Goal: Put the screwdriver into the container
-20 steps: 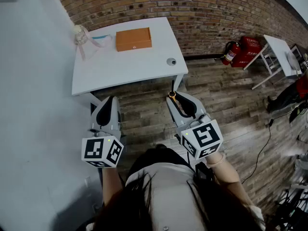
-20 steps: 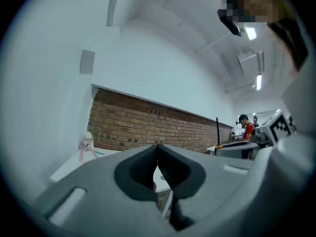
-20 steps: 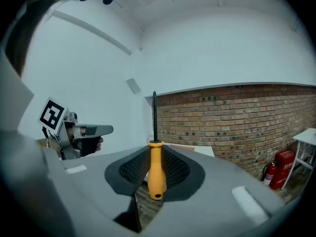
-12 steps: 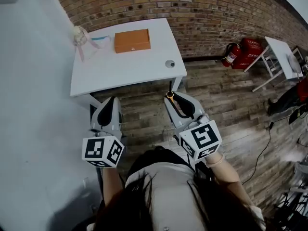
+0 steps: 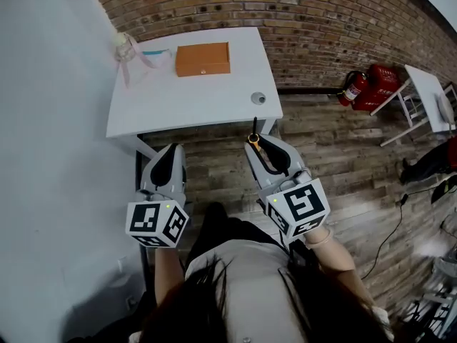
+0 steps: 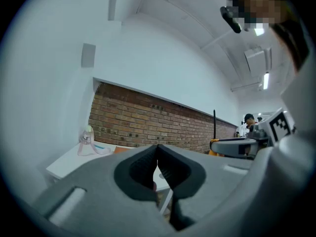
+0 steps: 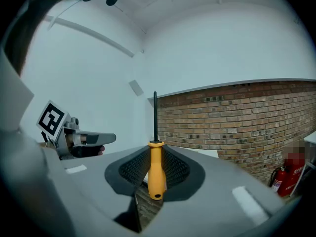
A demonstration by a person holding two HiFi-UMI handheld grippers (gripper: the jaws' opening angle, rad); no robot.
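The screwdriver (image 7: 156,169) has a yellow-orange handle and a thin black shaft that points up. My right gripper (image 7: 156,176) is shut on the handle, and in the head view this gripper (image 5: 257,147) hangs over the wooden floor just short of the white table's (image 5: 178,106) front edge. An orange box (image 5: 203,59) lies closed at the back of the table, with a clear bag-like container (image 5: 128,48) at its far left corner. My left gripper (image 5: 171,159) is shut and empty beside the table's front left leg; its pads (image 6: 157,157) meet.
A small grey round object (image 5: 258,98) sits near the table's front right corner. A brick wall (image 5: 321,20) runs behind the table. Red fire extinguishers (image 5: 368,86) and a second white table (image 5: 428,91) stand at the right. A cable (image 5: 389,220) trails across the floor.
The head view has swung slightly, so the table sits a little further right. Both grippers keep about the same places, and the screwdriver stays upright in the right one.
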